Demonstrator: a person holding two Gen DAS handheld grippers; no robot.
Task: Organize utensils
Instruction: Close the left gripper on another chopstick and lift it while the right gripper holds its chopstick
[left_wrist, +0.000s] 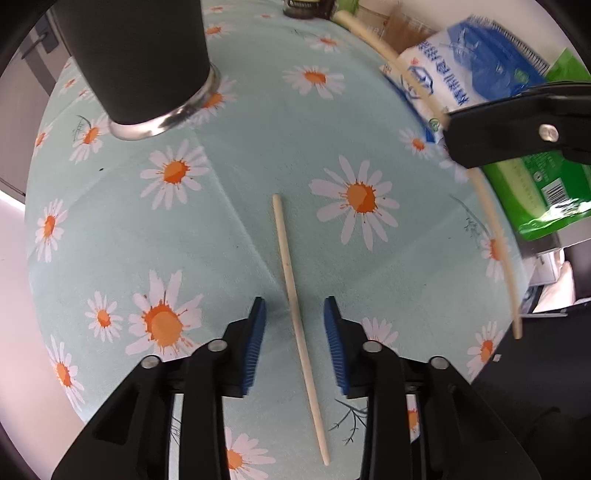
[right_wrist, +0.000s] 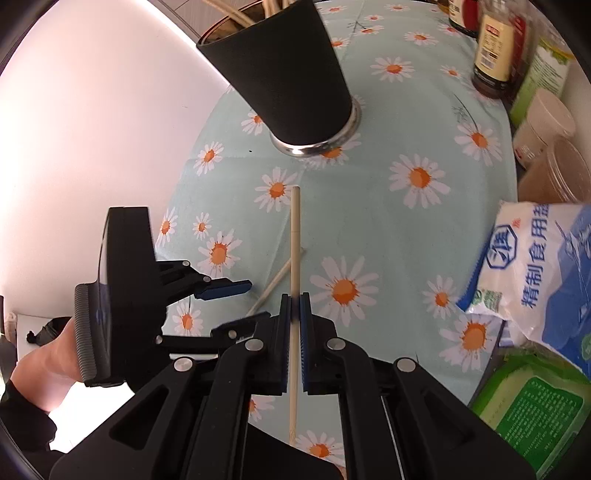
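Observation:
A pale chopstick (left_wrist: 295, 291) lies on the daisy-print tablecloth (left_wrist: 240, 184). My left gripper (left_wrist: 294, 314) is open, its blue pads on either side of the chopstick, just above the cloth. My right gripper (right_wrist: 294, 306) is shut on a second chopstick (right_wrist: 295, 236) and holds it above the table; in the left wrist view this chopstick (left_wrist: 491, 218) runs through the right gripper's jaw at the right. A black utensil cup (right_wrist: 284, 70) with a steel base stands at the back and holds several chopsticks. The lying chopstick (right_wrist: 275, 282) and left gripper (right_wrist: 236, 299) show in the right wrist view.
A blue and white salt bag (right_wrist: 535, 266) and a green packet (right_wrist: 532, 406) lie at the right edge. Bottles (right_wrist: 495, 51) and plastic tubs (right_wrist: 546, 125) stand at the back right. The table's left edge (right_wrist: 184, 177) meets a white wall.

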